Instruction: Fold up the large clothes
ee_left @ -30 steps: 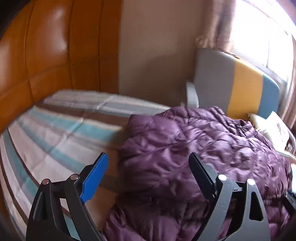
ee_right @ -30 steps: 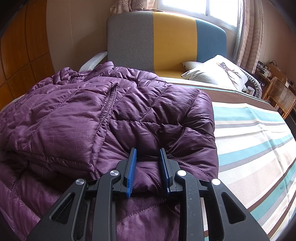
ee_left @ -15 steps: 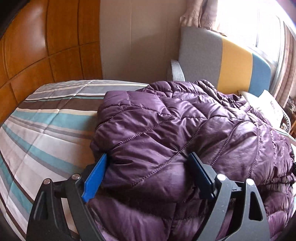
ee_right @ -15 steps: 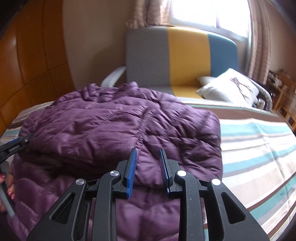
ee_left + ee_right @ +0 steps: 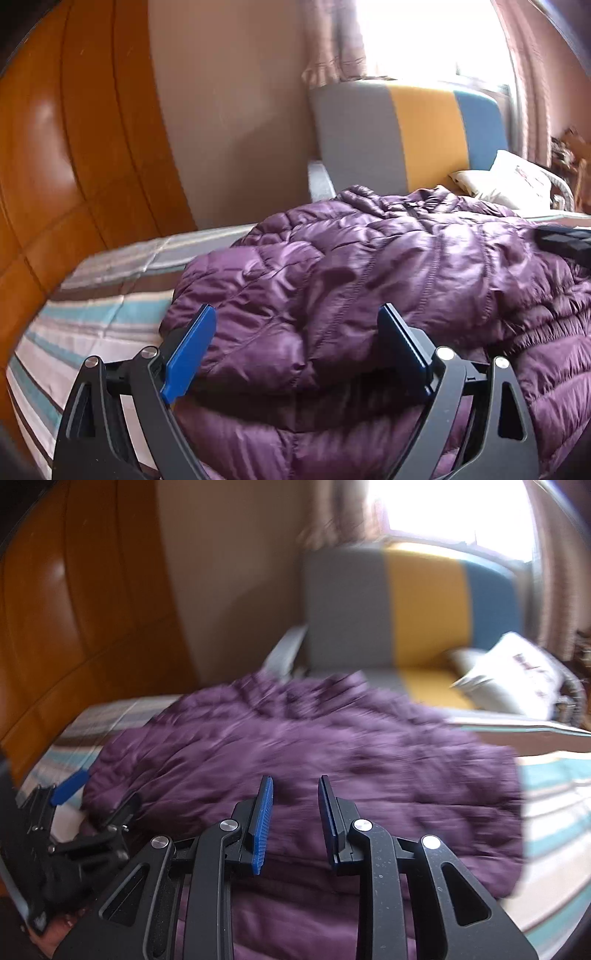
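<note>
one purple jacket (image 5: 369, 280) is seen heaped on a striped bed (image 5: 99, 317), filling the centre and lower right of the left wrist view. bare bedding is left free at lower left of that view, up to the orange wood panels (image 5: 66, 155) at the left edge. in the right wrist view, which is blurred, open striped bedding (image 5: 554, 812) is seen at the right edge, past the jacket's (image 5: 314, 757) right border.

the left gripper (image 5: 295, 343) is held wide, its jaws set to either side of a puffed fold of the jacket; the blue pad (image 5: 192, 350) at left is close against the fabric, but whether the fold is pressed cannot be told. the same gripper (image 5: 92, 805) is seen at lower left of the right wrist view, at the jacket's left border.

the right gripper (image 5: 293, 812) is held narrow, with a small gap between its two pads; only jacket well beyond it is seen through the gap, nothing gripped.

at the top of both views one headboard (image 5: 406, 133) in grey, yellow and blue is seen, with two pillows (image 5: 509, 679) at upper right and a bright window (image 5: 436, 37) above.
</note>
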The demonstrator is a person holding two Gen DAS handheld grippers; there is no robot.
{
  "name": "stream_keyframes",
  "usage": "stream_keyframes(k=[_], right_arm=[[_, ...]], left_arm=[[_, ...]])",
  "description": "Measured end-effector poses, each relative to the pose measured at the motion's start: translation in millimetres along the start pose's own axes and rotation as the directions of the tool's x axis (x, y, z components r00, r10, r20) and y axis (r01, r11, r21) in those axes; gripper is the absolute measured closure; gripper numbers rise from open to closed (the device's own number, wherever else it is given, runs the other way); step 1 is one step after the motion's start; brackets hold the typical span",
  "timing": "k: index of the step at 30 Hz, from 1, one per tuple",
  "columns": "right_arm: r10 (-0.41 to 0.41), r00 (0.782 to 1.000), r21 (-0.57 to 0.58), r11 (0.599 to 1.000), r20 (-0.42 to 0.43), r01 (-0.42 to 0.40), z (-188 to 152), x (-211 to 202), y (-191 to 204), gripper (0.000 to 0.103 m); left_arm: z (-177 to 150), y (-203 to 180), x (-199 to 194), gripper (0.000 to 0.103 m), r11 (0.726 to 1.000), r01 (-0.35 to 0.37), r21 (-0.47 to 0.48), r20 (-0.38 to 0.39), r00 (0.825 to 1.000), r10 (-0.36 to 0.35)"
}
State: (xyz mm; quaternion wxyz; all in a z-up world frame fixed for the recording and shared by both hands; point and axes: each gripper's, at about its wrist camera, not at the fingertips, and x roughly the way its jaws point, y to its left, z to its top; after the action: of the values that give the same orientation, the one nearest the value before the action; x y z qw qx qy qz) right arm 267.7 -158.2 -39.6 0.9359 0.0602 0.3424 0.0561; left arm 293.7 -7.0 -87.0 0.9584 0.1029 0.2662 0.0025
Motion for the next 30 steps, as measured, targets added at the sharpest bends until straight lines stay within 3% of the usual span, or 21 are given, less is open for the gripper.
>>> stream_keyframes(k=[3,6,10,13,16,18,23,28,30], right_arm=[[-0.072,0.995,-0.041,0.997,-0.068,0.07,2,28,3,0.078],[-0.175,0.977,-0.025,0.984,-0.119,0.174,-4,40,-24,0.078],[-0.149,0.98,0.097,0.982,-0.133,0.163,-19,42,-60,0.078],[-0.177,0.977,0.066,0.98,-0.121,0.186,-22,39,-55,0.078],[-0.192,0.975,0.051,0.979,-0.111,0.198,-25,38,-51,0.078],[-0.193,0.975,0.051,0.979,-0.107,0.199,-26,37,-51,0.078],[-0.191,0.976,0.053,0.979,-0.101,0.197,-24,41,-52,0.078],[-0.195,0.976,0.042,0.979,-0.097,0.199,-26,41,-50,0.078],[-0.2,0.975,0.034,0.978,-0.1,0.204,-26,42,-49,0.078]], left_arm=[[0,-2,-6,0.014,1.0,-0.002,0.011,0.027,1.0,0.001],[1,2,-4,0.014,1.0,0.005,-0.007,0.01,1.0,-0.005],[0,7,3,0.014,0.999,0.006,-0.036,-0.026,1.0,-0.007],[4,9,2,0.014,0.999,0.022,-0.038,-0.034,0.999,-0.024],[20,12,1,0.014,0.993,0.09,-0.071,-0.024,0.996,-0.091],[35,15,12,0.015,0.99,0.081,-0.112,-0.038,0.996,-0.086],[44,25,82,0.044,0.981,0.048,-0.187,-0.229,0.969,-0.091],[22,50,111,0.045,0.939,0.113,-0.326,-0.25,0.947,-0.201],[19,48,112,0.045,0.94,0.11,-0.323,-0.252,0.947,-0.197]])
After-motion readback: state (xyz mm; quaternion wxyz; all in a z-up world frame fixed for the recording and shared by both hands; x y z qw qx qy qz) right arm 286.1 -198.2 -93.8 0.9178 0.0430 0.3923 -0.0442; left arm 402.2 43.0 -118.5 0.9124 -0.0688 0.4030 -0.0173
